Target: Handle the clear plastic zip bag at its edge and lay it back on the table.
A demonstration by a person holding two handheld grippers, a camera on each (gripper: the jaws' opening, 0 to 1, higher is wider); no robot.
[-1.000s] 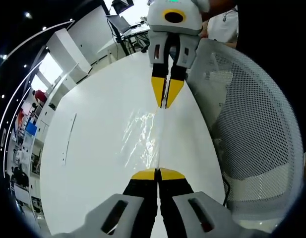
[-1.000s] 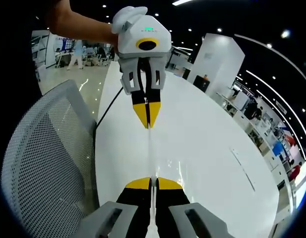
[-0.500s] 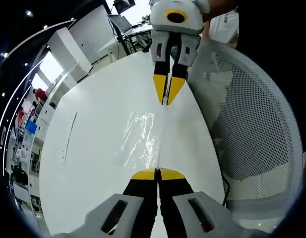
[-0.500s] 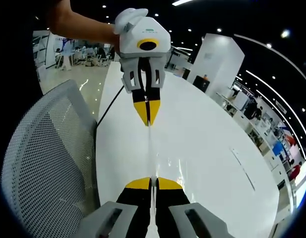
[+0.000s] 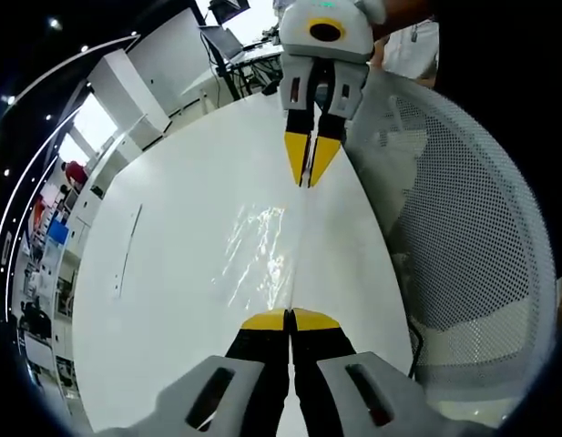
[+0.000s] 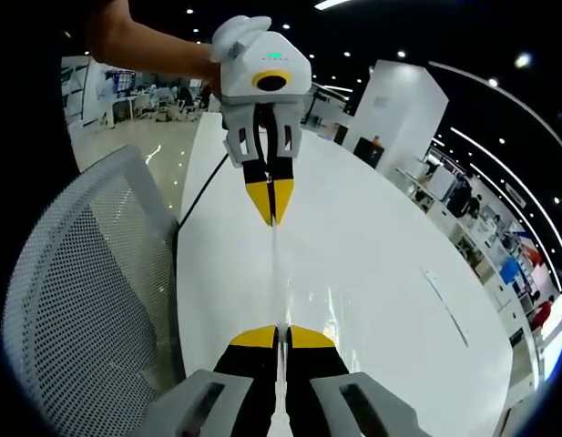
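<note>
The clear plastic zip bag [image 5: 262, 244] hangs stretched between my two grippers above the white table [image 5: 162, 273], its film catching glints of light. In the left gripper view my left gripper [image 5: 290, 315] is shut on the near edge of the bag, and my right gripper [image 5: 306, 182] is shut on the far edge. From the right gripper view the bag [image 6: 277, 273] is edge-on, a thin taut line. It runs from my right gripper [image 6: 281, 331] up to my left gripper [image 6: 273, 218].
A white mesh chair back [image 5: 463, 228] stands close along the table's edge, also seen as the chair back [image 6: 71, 300] in the right gripper view. A black cable [image 6: 203, 193] runs along that edge. A person's forearm [image 6: 148, 50] holds the left gripper.
The two grippers have drawn slightly farther apart, each looking a little smaller and higher in the other's view. The bag stays pinched at both ends.
</note>
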